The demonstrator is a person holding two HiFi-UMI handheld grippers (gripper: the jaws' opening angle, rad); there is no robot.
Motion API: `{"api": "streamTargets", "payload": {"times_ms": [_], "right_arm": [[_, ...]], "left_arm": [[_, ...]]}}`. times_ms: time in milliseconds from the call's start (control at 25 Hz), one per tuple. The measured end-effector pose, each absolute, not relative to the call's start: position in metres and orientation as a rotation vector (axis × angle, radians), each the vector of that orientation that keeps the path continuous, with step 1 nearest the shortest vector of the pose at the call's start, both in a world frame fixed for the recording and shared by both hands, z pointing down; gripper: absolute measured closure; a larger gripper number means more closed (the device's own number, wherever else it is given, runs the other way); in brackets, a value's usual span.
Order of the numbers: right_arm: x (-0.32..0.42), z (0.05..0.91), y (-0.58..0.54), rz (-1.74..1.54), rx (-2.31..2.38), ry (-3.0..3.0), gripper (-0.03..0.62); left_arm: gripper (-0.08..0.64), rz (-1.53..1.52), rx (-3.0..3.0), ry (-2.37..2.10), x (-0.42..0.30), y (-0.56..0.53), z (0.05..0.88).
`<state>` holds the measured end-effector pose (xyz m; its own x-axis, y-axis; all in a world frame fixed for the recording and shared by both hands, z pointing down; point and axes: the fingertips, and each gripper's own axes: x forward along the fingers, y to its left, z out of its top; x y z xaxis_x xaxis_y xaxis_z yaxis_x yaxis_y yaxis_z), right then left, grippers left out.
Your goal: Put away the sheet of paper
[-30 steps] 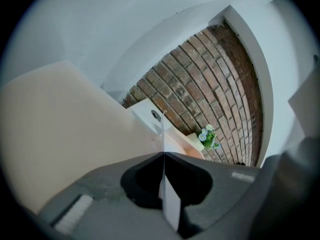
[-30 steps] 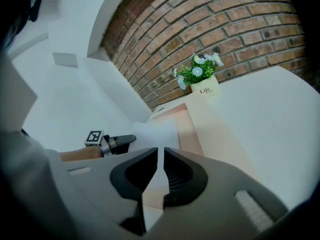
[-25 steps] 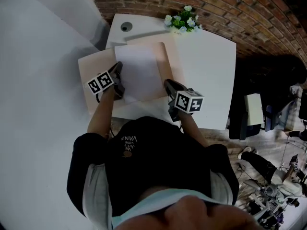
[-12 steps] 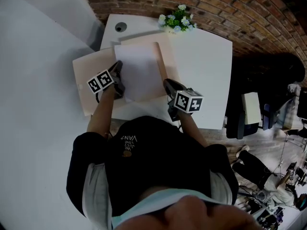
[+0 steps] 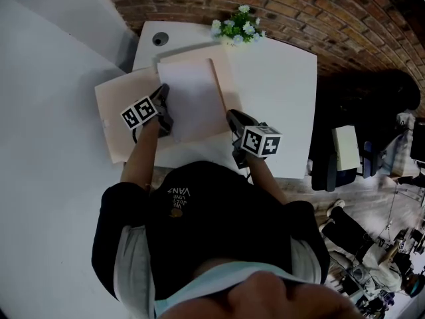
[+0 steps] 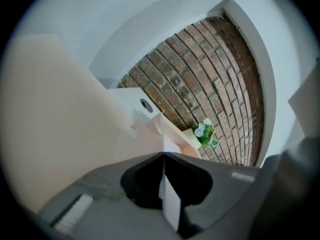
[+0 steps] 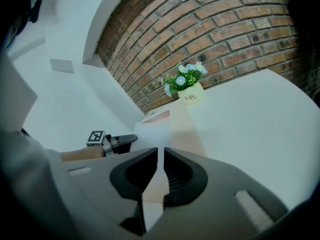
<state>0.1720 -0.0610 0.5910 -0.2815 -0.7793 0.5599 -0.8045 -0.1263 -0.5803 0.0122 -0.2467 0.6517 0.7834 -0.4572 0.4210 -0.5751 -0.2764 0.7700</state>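
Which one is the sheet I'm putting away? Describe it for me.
On the white table by the brick wall lies an open beige folder. The sheet of paper sits over its middle, pinched on either side by the left gripper and right gripper: plain white against the beige.

We count one sheet (image 5: 192, 102), one folder (image 5: 116, 125), one table (image 5: 279, 92), one plant (image 5: 238, 29), one hole (image 5: 159, 38) in the tabletop, one person (image 5: 212, 224), and two grippers: the left gripper (image 5: 163, 93) and the right gripper (image 5: 234, 116).
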Motion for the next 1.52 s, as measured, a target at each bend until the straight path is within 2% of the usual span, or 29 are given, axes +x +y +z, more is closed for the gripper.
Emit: {"api": "streamTargets", "payload": {"times_ms": [1520], "right_arm": [[0.188, 0.597, -0.051, 1.436, 1.906, -2.024, 0.555]], "left_arm": [[0.559, 0.155, 1.930, -0.718, 0.063, -0.241, 0.656]]}}
